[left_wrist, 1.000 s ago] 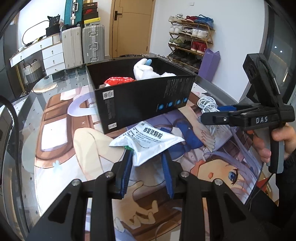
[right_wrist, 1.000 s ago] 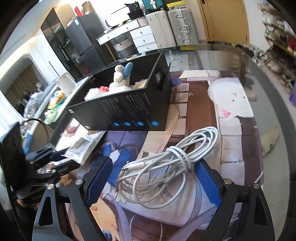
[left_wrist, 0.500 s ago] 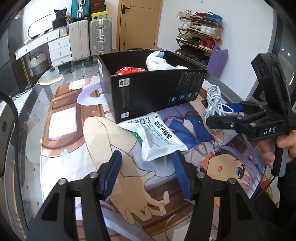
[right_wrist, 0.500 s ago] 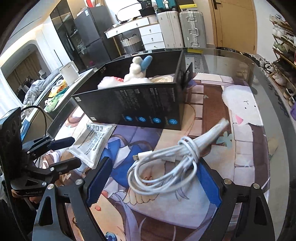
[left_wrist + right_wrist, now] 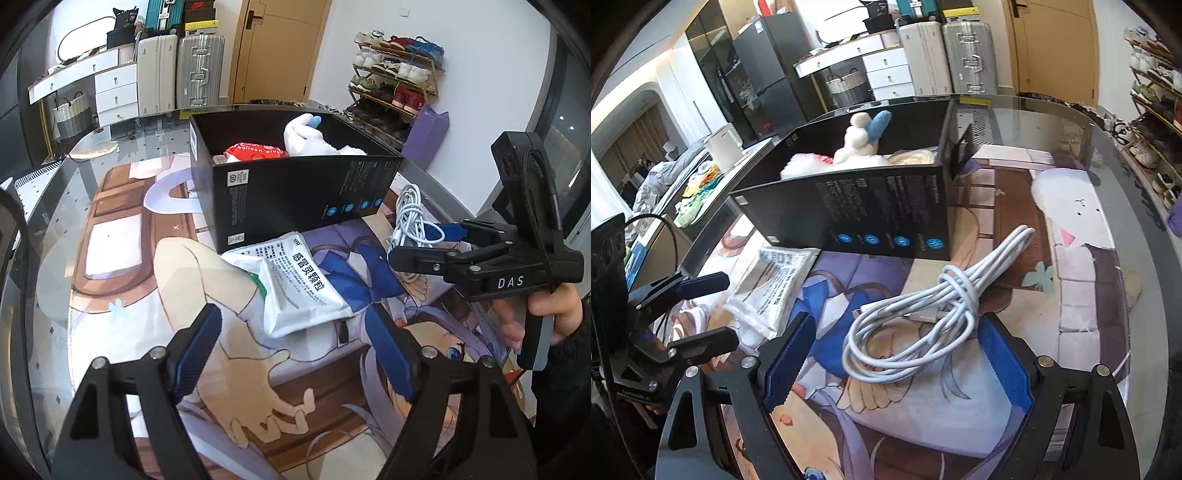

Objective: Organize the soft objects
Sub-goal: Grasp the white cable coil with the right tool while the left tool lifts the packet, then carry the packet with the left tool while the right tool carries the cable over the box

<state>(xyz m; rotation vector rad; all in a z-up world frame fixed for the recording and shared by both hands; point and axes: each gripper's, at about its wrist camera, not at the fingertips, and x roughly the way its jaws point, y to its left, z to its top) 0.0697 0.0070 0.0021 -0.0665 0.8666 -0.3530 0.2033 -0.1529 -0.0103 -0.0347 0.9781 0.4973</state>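
Each scene is viewed from close above the table [image 5: 62,229], angled downward along a gripper's fingers. The black box [image 5: 295,192], the white pouch [image 5: 303,284] and the cable [image 5: 923,317] are shared from opposite sides.

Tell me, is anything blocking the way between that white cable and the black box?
Nothing visible lies between them. The cable rests on the printed mat just in front of the box. Only the box's own near wall must be cleared; its top is open.
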